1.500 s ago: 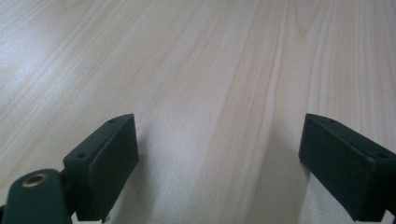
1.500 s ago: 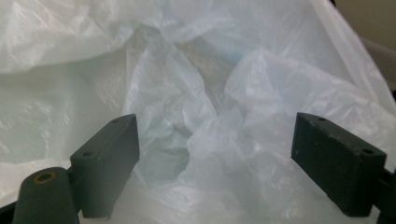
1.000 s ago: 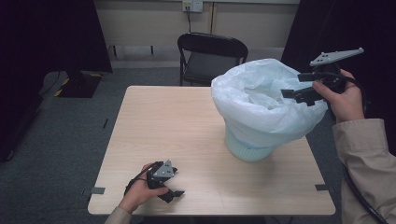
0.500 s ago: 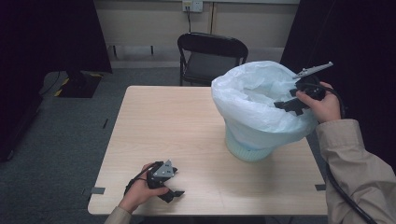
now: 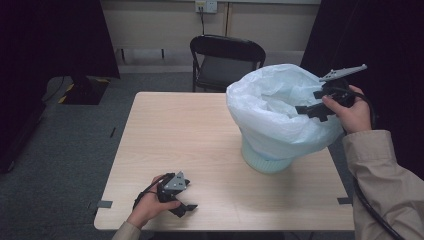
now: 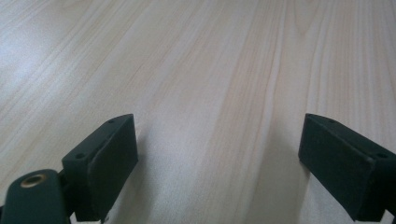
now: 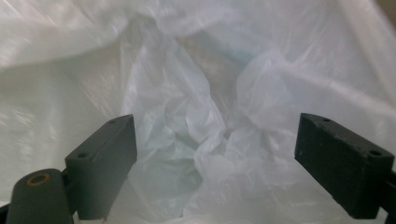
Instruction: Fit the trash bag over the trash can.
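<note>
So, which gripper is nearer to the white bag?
Right. The right gripper is at the white bag, over its open rim; the left gripper rests far off, at the table's near edge.

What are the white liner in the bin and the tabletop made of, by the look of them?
White liner: thin plastic film, apparently; translucent, crinkled, with soft sheen in the right gripper view. Tabletop: pale wood or wood-look laminate, matte, with straight grain lines in the left gripper view; which one is unclear.

Plain recording room or lab: grey carpeted floor [image 5: 60, 150], black curtains [image 5: 45, 40] at upper left and right, folding chair [image 5: 226, 60] and wall outlet [image 5: 205, 6] behind a bare wooden counter [image 5: 200, 135].
</note>
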### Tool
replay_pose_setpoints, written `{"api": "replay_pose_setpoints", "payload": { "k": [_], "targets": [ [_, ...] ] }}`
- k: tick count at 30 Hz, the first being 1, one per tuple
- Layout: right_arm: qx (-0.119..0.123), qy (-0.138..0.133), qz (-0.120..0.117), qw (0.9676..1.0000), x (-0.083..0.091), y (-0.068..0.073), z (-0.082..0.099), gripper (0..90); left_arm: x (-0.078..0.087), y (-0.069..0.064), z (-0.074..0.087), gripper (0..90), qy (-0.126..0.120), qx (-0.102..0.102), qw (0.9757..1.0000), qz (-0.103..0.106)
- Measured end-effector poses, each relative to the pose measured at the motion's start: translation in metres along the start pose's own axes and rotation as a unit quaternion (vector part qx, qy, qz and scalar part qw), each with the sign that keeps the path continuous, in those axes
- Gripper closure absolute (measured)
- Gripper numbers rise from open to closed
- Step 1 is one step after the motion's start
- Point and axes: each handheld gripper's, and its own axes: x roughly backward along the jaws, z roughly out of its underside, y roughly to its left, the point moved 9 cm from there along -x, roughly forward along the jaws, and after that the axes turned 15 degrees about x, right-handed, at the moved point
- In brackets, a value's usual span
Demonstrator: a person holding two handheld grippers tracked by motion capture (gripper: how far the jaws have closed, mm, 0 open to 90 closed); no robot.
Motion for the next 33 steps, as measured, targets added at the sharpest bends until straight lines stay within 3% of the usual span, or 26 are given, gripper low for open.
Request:
{"api": "replay_pose_setpoints", "payload": {
  "k": [3,8,14,21,23,28,33],
  "targets": [
    [0.009,-0.029,-0.009,0.9995,0.012,0.01,-0.018,11.7,0.0,0.0,0.0,11.0,0.0,0.0,1.0,0.0],
    [0.042,-0.046,-0.037,0.9974,0.014,0.041,-0.033,11.6,0.0,0.0,0.0,11.0,0.0,0.0,1.0,0.0],
    [0.052,-0.038,-0.067,0.9957,-0.001,0.068,-0.023,11.8,0.0,0.0,0.0,11.0,0.0,0.0,1.0,-0.001],
    [0.051,-0.026,-0.072,0.9958,-0.008,0.074,-0.011,11.9,0.0,0.0,0.0,11.0,0.0,0.0,1.0,-0.001],
    [0.048,-0.029,-0.061,0.9965,-0.004,0.072,-0.013,12.1,0.0,0.0,0.0,10.9,0.0,0.0,1.0,0.0],
    [0.033,-0.063,-0.034,0.9969,0.015,0.062,-0.035,11.4,0.0,0.0,0.0,10.8,0.0,0.001,1.0,0.0],
    [0.029,-0.097,-0.04,0.9941,0.024,0.069,-0.066,11.3,-0.001,-0.001,0.0,10.5,0.0,0.002,1.0,0.001]
  ]
}}
